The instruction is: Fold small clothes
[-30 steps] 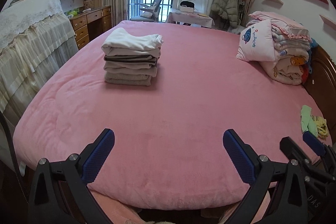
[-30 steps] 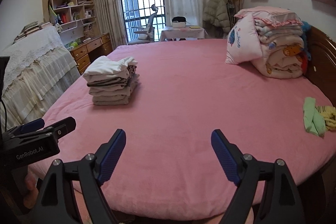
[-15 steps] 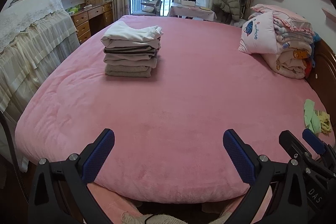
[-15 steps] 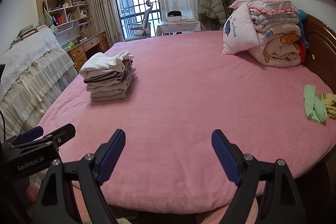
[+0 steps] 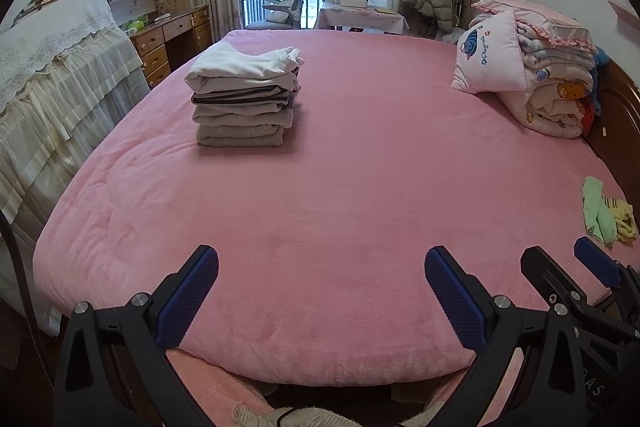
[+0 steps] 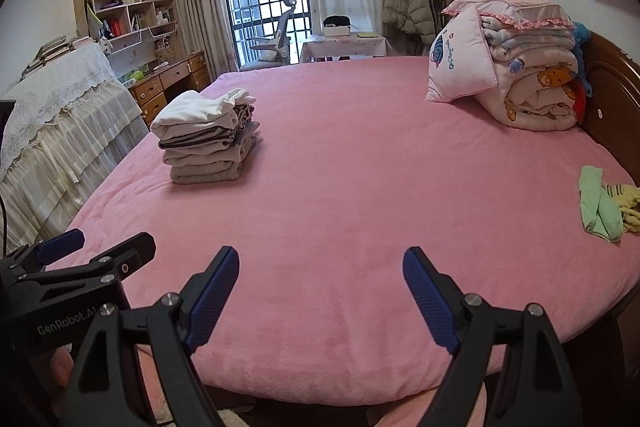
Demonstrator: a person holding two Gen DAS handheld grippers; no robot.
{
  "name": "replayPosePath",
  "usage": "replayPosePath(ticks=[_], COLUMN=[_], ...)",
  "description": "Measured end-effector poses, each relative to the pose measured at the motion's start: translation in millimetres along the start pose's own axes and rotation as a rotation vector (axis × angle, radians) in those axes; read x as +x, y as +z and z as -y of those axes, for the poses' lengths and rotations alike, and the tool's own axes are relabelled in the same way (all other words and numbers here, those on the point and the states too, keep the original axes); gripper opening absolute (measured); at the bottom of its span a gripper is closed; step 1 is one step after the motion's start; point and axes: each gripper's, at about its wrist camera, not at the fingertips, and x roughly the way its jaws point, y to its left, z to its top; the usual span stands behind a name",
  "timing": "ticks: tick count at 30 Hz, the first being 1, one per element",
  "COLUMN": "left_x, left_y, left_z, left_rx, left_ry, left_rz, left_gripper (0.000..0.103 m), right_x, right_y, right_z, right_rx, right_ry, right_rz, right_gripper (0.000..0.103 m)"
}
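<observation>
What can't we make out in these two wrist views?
- Small clothes by the right bed edge: bunched, garment type unclear in both views; the yellow piece is cut by the frame edge in the right wrist view.
- Folded stack: only edges show, so item count and type are uncertain.
- Right gripper: only its jaw tips enter the left wrist view.
- Hands: out of frame.

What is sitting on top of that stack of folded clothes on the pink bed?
A white folded garment tops the stack of folded clothes. Below it only the folded edges of grey, dark and beige pieces show; their upper faces are covered, so what each one is cannot be told.
</observation>
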Motion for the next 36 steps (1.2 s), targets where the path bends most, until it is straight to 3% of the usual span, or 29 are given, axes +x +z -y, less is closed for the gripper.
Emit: replayPosePath(ticks=[36], left_x=[4.0], left_y=[0.3], left_z=[-3.5], left_rx=[0.006], left_ry=[-0.004], left_rz=[-0.014], left_gripper=[0.102], right_x=[3.6], right_y=[-0.5], right_z=[5.5], right_rx=[0.014], right_ry=[-0.004], right_rz=[-0.011], right_gripper=[0.085])
